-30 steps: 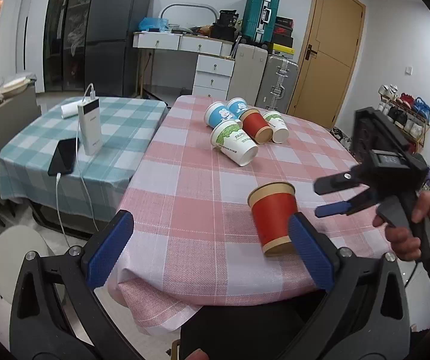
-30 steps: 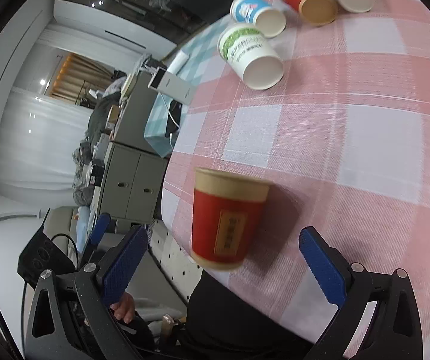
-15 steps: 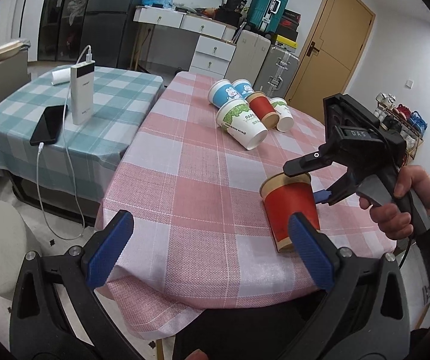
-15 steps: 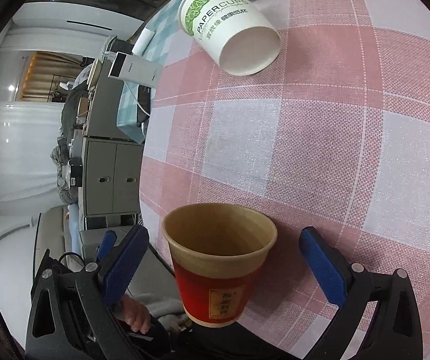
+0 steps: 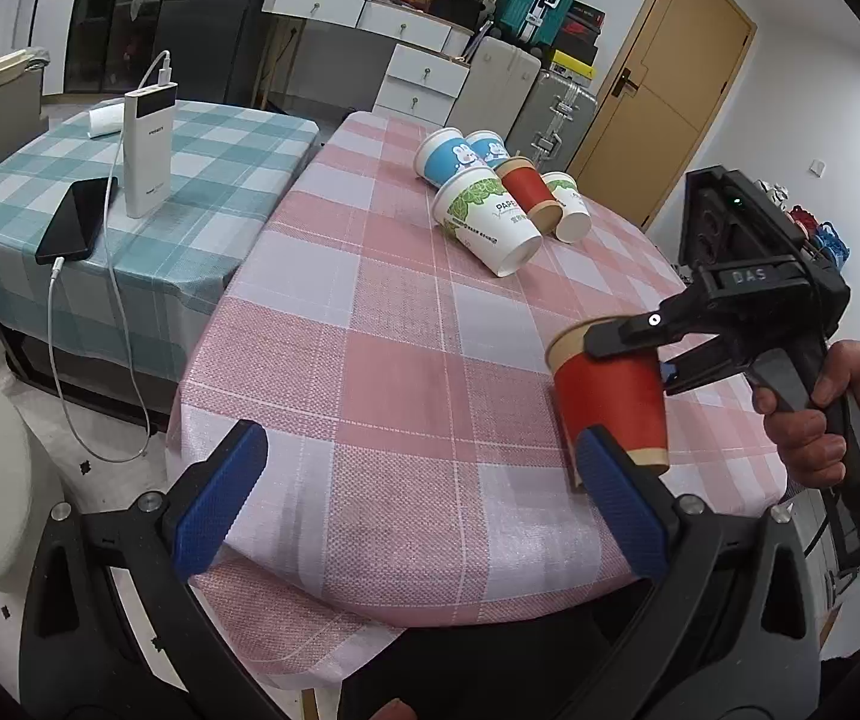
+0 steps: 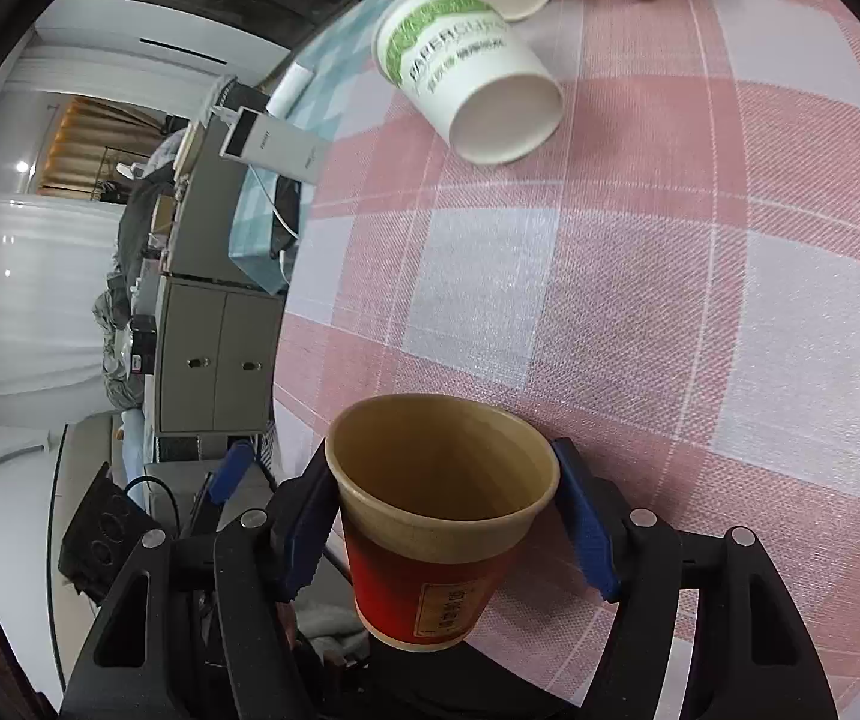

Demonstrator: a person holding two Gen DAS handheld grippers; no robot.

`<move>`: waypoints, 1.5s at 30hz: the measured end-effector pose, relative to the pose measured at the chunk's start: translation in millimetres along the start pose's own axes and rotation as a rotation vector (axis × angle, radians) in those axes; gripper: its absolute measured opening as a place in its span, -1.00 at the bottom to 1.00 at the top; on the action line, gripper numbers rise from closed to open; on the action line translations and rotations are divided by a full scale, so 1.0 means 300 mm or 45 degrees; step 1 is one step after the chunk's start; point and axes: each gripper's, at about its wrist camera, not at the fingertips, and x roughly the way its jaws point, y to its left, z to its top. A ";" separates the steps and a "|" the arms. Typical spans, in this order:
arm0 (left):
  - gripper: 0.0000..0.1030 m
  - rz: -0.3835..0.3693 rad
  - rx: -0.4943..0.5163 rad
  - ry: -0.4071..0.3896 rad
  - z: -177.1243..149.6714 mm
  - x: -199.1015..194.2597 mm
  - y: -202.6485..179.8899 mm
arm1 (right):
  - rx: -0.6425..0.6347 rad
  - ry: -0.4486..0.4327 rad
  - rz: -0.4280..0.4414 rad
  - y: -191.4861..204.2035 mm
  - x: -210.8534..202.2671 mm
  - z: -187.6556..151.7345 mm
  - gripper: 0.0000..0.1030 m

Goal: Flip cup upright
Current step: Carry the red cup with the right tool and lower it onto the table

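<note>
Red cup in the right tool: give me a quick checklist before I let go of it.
1. Right tool closed on the red cup, pads on both sides below the rim: ok.
2. Cup mouth up: ok, open end faces up in the left wrist view.
3. Base flat on the pink checked tablecloth: cannot tell, the left tool's finger hides the base.
4. Margin from the table's near edge: not ok, the cup stands close to it.
5. Left tool open and off the cup: ok.
6. Lying cups far from it: ok.
</note>
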 end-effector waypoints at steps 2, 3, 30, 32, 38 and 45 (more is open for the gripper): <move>0.99 -0.004 0.007 0.003 0.003 0.005 -0.010 | -0.027 -0.051 -0.002 -0.001 -0.038 -0.009 0.34; 0.99 0.000 0.014 0.004 0.008 0.009 -0.019 | -0.039 -0.073 -0.004 -0.001 -0.054 -0.013 0.34; 0.99 0.038 0.162 0.121 0.206 0.316 -0.469 | -0.460 -0.904 -0.560 -0.189 -0.441 -0.277 0.34; 0.99 0.046 0.180 0.124 0.203 0.331 -0.488 | -0.475 -0.903 -0.553 -0.188 -0.430 -0.285 0.34; 0.99 0.062 0.201 0.154 0.201 0.358 -0.524 | -0.490 -0.876 -0.487 -0.205 -0.405 -0.305 0.34; 0.99 0.089 0.218 0.173 0.193 0.354 -0.551 | -0.538 -0.873 -0.489 -0.190 -0.391 -0.342 0.36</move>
